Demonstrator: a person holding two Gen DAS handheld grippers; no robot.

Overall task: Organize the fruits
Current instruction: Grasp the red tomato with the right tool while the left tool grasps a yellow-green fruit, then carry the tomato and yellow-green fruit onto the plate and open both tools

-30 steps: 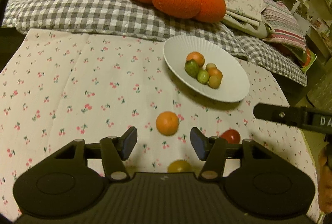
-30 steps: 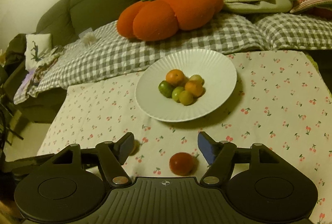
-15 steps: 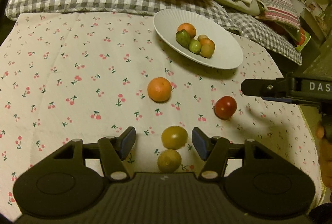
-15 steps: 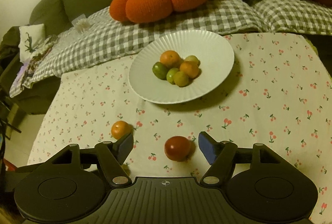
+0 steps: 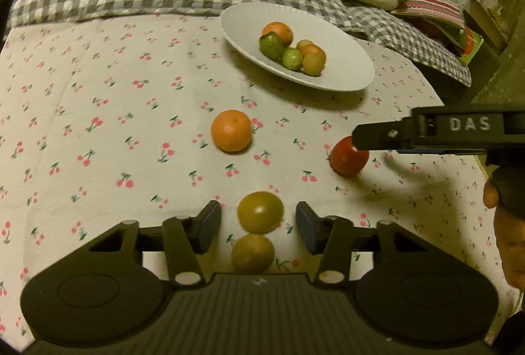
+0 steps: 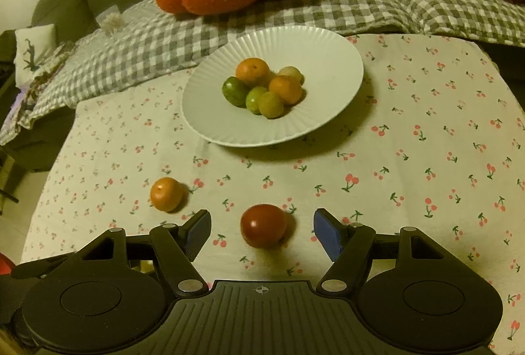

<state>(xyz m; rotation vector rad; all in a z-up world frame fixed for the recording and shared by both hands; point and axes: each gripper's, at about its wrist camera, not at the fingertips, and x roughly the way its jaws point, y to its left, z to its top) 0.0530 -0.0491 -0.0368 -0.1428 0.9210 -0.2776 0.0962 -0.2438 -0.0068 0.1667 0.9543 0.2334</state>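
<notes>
Right tool astride red fruit

In the left wrist view, pale raised capital letters "DAS" stand on the side of the black plastic body of the right gripper, which reaches in from the right edge above the cherry-print tablecloth; the body runs out of the frame just after the S, so whether the word goes on cannot be told. In the right wrist view no lettering can be read; only a small crosshair mark sits at the middle of that gripper's ribbed black front edge
</notes>
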